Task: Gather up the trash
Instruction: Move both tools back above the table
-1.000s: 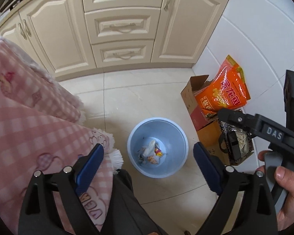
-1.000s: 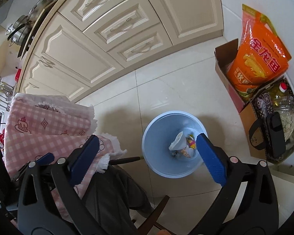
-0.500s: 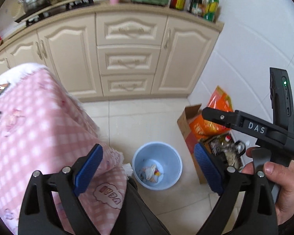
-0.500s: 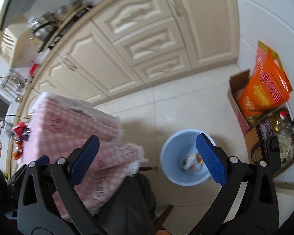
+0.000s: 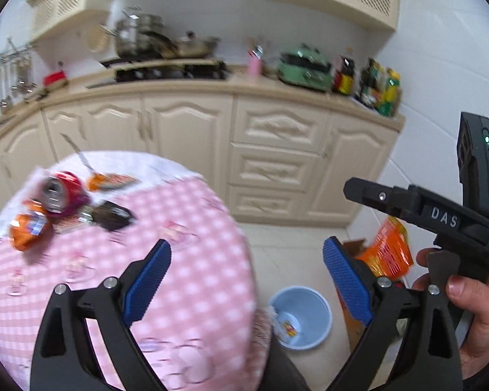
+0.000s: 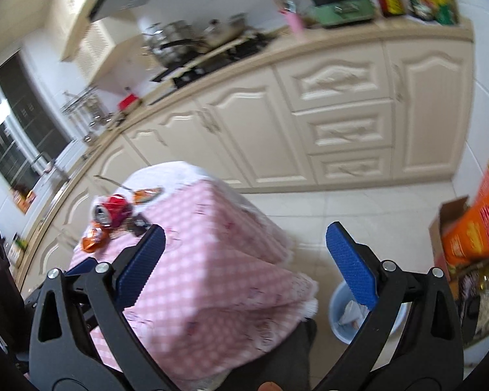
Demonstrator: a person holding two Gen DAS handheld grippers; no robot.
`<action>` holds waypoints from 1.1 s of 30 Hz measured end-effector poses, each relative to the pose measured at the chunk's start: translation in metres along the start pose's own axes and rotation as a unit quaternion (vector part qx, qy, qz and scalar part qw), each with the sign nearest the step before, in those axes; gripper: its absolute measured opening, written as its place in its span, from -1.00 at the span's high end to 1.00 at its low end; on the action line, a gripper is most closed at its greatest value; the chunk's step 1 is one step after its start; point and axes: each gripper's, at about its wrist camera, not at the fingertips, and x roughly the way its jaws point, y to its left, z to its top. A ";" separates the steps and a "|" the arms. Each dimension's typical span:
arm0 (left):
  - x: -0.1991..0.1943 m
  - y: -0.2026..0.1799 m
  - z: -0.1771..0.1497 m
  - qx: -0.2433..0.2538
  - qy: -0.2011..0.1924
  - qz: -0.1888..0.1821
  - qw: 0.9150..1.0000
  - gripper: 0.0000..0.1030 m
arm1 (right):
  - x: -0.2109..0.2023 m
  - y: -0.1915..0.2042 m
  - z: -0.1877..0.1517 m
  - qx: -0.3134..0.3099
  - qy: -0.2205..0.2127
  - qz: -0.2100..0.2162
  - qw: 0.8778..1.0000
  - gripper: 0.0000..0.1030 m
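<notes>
A crushed red can lies on the pink checked tablecloth at the far left, with orange wrappers and a dark wrapper beside it. The same pile shows in the right wrist view: the can and an orange wrapper. A light blue bin with trash in it stands on the floor right of the table; it also shows in the right wrist view. My left gripper is open and empty above the table edge. My right gripper is open and empty; its body shows in the left wrist view.
Cream cabinets and a counter with pots and bottles run along the back. A cardboard box with an orange bag stands by the right wall, next to a dark bag. A dark chair back sits under the table edge.
Both grippers have swung up from the bin on the floor toward the tabletop and counter. The can and wrappers on the table have come into view. Both stay open.
</notes>
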 end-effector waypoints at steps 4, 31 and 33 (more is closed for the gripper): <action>-0.034 0.030 0.008 -0.012 -0.036 0.037 0.999 -0.79 | -0.003 0.040 0.003 -0.033 -0.010 0.024 0.999 -0.88; -0.167 0.145 0.001 -0.091 -0.165 0.176 0.966 -0.82 | -0.001 0.219 -0.024 -0.213 -0.059 0.100 0.970 -0.88; -0.169 0.152 -0.004 -0.097 -0.166 0.181 0.964 -0.82 | 0.004 0.223 -0.025 -0.220 -0.057 0.096 0.969 -0.88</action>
